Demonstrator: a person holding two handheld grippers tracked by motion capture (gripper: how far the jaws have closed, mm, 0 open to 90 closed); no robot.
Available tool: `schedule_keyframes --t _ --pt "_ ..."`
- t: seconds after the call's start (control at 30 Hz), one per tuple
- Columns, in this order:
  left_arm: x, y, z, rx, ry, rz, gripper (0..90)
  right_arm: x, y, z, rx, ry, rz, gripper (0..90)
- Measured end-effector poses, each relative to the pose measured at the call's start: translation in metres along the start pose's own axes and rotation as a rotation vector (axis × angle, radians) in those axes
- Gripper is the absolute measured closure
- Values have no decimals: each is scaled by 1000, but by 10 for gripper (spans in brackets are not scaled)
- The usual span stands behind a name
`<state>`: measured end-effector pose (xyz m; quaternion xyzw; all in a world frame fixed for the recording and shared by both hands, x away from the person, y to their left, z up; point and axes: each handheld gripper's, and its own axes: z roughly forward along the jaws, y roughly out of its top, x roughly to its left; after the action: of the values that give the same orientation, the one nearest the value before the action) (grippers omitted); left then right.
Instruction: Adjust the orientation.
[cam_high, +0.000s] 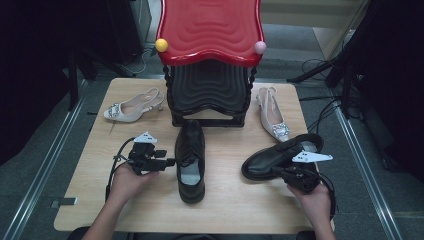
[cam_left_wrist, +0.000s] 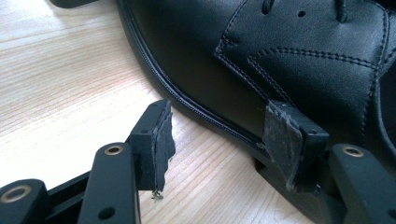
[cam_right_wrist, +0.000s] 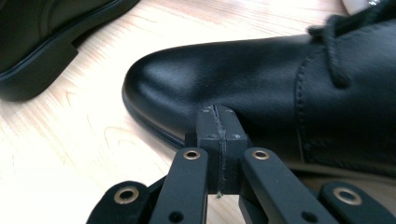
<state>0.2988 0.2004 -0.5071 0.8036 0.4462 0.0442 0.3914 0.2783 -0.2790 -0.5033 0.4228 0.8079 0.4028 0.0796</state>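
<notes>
Black leather, two lace-up shoes on wooden table (cam_high: 225, 200). Centre shoe (cam_high: 190, 160) lengthwise, toe toward red-and-black rack (cam_high: 210, 60). Left gripper (cam_high: 167, 162) at its left flank, jaws apart, nothing clamped; one pad (cam_left_wrist: 280, 140) against the sole edge, other over bare wood. Second shoe (cam_high: 280, 156) angled at right. Right gripper (cam_right_wrist: 219, 140) pressed up to its side, jaws together, empty. Pale heeled shoes (cam_high: 131, 106) either side of rack.

Bright overhead light, dark surroundings, soft low-resolution overview.
</notes>
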Motion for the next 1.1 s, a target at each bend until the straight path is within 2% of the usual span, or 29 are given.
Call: schedule_keyframes --t 0.17,0.27,0.37,0.43,0.5,0.67,0.8,0.93,1.1 --pt "0 0 0 4 4 2 427 -3 8 8 1 21 9 900" --pt "1 -1 -1 5 6 1 426 -3 10 7 1 28 11 900" --pt "1 -1 -1 5 8 0 427 -4 12 3 -12 3 3 900" --pt "1 -1 -1 3 3 -1 427 -7 13 -2 -31 5 34 900" --pt "0 -1 -1 4 3 1 426 -9 16 -7 -27 -27 26 900" --pt "0 -1 0 9 4 6 425 -17 33 -22 -82 -59 15 900" --pt "1 -1 -1 7 7 3 425 -26 47 -31 -101 -90 20 900" --pt "1 -1 -1 6 5 5 425 -41 57 -39 -110 -121 43 900" --pt "0 -2 0 8 8 12 425 -53 57 -41 -117 -131 79 900"
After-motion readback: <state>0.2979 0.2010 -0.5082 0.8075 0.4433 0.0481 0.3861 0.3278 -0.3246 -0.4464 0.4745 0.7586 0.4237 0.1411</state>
